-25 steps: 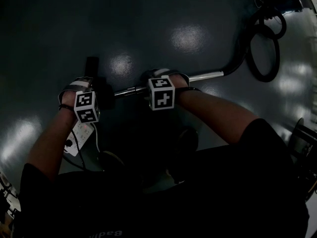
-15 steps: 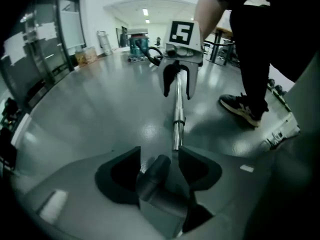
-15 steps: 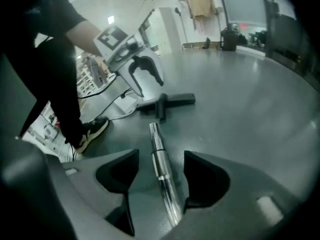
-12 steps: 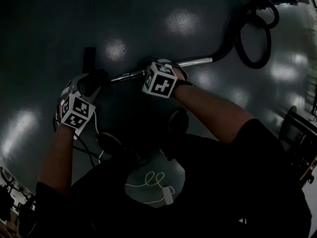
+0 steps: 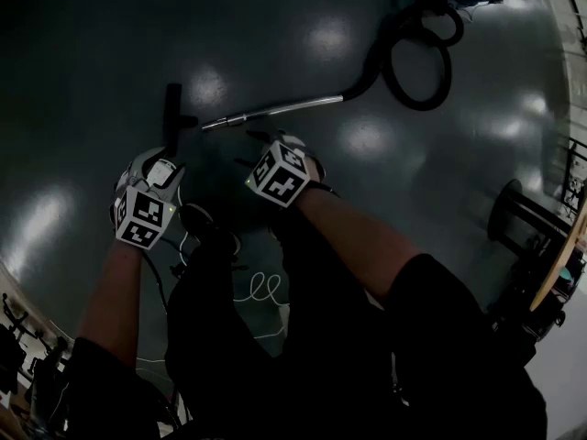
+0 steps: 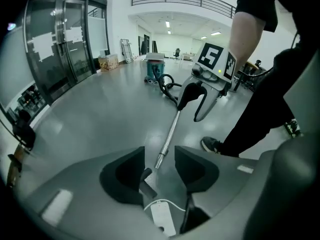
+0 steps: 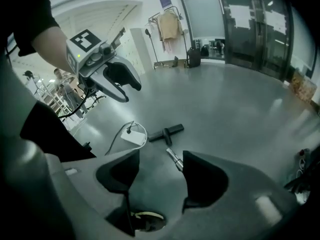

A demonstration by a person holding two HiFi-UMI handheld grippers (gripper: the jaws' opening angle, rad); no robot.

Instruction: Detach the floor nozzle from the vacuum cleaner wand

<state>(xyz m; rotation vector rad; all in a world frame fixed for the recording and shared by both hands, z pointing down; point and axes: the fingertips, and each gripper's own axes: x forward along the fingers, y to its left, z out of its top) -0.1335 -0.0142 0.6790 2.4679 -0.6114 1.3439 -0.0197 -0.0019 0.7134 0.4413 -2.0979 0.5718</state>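
The black T-shaped floor nozzle [image 5: 172,108] lies on the grey floor, a small gap away from the tip of the silver wand [image 5: 275,111]. In the right gripper view the nozzle [image 7: 167,132] and the wand tip [image 7: 175,160] lie apart. My left gripper [image 5: 158,168] hangs high above the floor; its jaws are closing with nothing between them. In the left gripper view the wand [image 6: 169,134] shows far below the left gripper [image 6: 159,156]. My right gripper [image 5: 275,154] is also raised, open and holding nothing, as the right gripper view [image 7: 161,159] shows.
A black hose [image 5: 413,58] coils from the wand's far end toward the vacuum body [image 6: 155,69]. A white power strip [image 7: 132,135] with a cable lies next to the nozzle. The person's shoe [image 6: 212,145] stands near the wand. A rack [image 5: 527,223] stands at the right.
Both grippers have let go and risen well above the floor, rolling as they went. The wand and nozzle stay on the floor. The head camera has risen too.
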